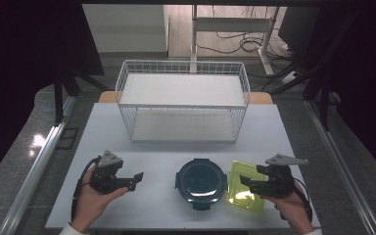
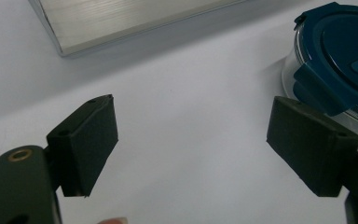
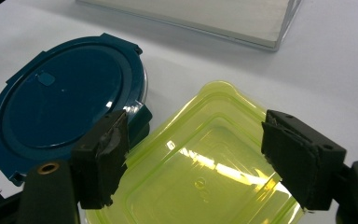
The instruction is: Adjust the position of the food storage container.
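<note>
Containers sit side by side at the near edge of the counter (image 1: pixel 142 122): a round tub with a dark blue clip lid (image 1: pixel 201 180) in the middle and a square yellow-green box (image 1: pixel 247 184) just to its right, the two touching or nearly so. The right claw (image 1: pixel 244 182) is the nearer one to the box; seen from above, its tips already reach over the box's near right part, and in the right gripper view the yellow-green box (image 3: pixel 205 163) lies directly ahead and below, between the two wide-open jaws. That claw holds nothing. The box is roughly square, so it offers no long axis to line up with; what matters is that its left rim presses close to the blue lid (image 3: pixel 60 102), leaving the left jaw little room on that side.

The left claw (image 1: pixel 138 179) is also spread wide and empty, resting in the open left hand (image 1: pixel 95 196), well apart from the round tub. From it, the tub (image 2: pixel 340 60) lies ahead and to the right, beyond the right jaw.

Behind both containers stands a white wire basket rack (image 1: pixel 183 100) with two shelves, both bare.

Whether the yellow-green box carries a lid or is itself an upturned lid is hard to tell from its glare. Its near edge is cut off in the right gripper view, and the tub's contents are hidden by its lid.
</note>
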A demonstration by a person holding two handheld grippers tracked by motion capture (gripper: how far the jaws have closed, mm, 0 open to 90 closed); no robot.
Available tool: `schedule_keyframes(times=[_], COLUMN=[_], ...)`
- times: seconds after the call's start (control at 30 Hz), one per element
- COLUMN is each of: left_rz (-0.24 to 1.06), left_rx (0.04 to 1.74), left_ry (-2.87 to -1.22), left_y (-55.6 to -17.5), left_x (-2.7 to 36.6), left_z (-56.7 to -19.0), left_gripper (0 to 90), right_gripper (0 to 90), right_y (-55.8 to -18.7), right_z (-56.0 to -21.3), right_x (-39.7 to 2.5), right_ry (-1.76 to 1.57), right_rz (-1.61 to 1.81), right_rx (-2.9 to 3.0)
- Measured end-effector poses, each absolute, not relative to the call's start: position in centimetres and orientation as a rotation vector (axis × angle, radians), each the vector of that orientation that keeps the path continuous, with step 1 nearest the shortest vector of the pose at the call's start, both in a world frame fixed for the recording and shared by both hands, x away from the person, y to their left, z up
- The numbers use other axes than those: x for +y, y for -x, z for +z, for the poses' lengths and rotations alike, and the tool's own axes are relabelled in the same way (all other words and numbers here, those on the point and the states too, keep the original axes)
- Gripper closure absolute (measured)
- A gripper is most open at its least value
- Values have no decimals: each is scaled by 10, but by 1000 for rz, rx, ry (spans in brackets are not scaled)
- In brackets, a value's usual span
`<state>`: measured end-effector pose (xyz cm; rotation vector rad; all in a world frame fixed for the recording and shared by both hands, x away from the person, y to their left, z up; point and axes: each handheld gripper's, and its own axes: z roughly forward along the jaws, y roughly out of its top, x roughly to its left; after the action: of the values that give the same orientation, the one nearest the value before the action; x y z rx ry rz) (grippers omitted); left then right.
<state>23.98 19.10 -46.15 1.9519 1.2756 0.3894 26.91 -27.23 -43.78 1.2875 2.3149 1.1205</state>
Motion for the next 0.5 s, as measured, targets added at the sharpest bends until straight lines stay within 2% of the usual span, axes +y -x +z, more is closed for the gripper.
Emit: schedule_keyframes(times=[0.5], left_rz=[352], left_rx=[1274], left_ry=[-1960], left_y=[-241], left_x=[186], left_z=[-463], left_gripper=[156], right_gripper=[298], right_y=[-268], right_z=[-435], right_x=[-279], right_ry=[-1313], right_rz=[1140], right_rx=[2318])
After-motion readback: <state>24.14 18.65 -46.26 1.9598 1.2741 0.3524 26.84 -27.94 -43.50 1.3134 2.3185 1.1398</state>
